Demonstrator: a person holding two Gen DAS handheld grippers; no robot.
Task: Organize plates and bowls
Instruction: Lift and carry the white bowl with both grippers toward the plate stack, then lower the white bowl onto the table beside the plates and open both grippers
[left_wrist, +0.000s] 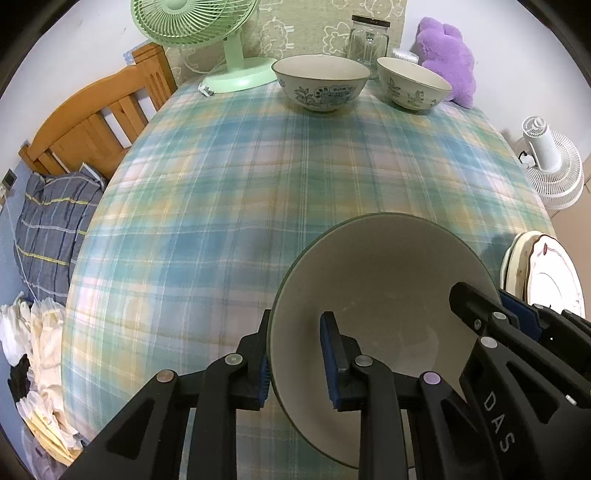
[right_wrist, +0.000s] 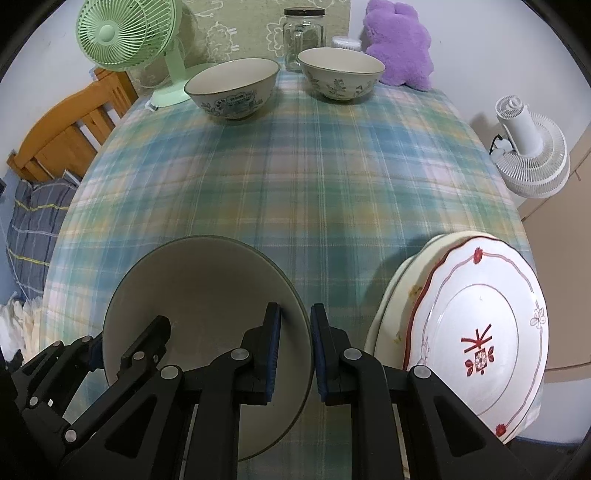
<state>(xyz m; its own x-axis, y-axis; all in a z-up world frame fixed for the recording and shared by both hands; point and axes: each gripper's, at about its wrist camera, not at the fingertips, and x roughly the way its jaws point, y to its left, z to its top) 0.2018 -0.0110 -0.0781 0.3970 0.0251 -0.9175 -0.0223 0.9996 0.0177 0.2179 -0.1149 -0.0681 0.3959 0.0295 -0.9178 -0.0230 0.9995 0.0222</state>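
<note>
A large grey-white bowl (left_wrist: 380, 280) sits near the front of the plaid table; it also shows in the right wrist view (right_wrist: 207, 295). My left gripper (left_wrist: 295, 358) straddles its left rim, one finger inside and one outside. My right gripper (right_wrist: 295, 354) straddles its right rim the same way; it shows in the left wrist view (left_wrist: 491, 306). A small gap remains at the pads, so contact is unclear. Two floral bowls (left_wrist: 321, 83) (left_wrist: 413, 86) stand at the far edge. A stack of plates (right_wrist: 476, 325) with a red-patterned top plate lies at the front right.
A green desk fan (left_wrist: 221, 44), a glass jar (left_wrist: 369, 37) and a purple plush toy (left_wrist: 447, 55) stand along the table's far edge. A white fan (right_wrist: 528, 155) is off the table's right side. A wooden bed frame (left_wrist: 92, 114) and bedding are on the left.
</note>
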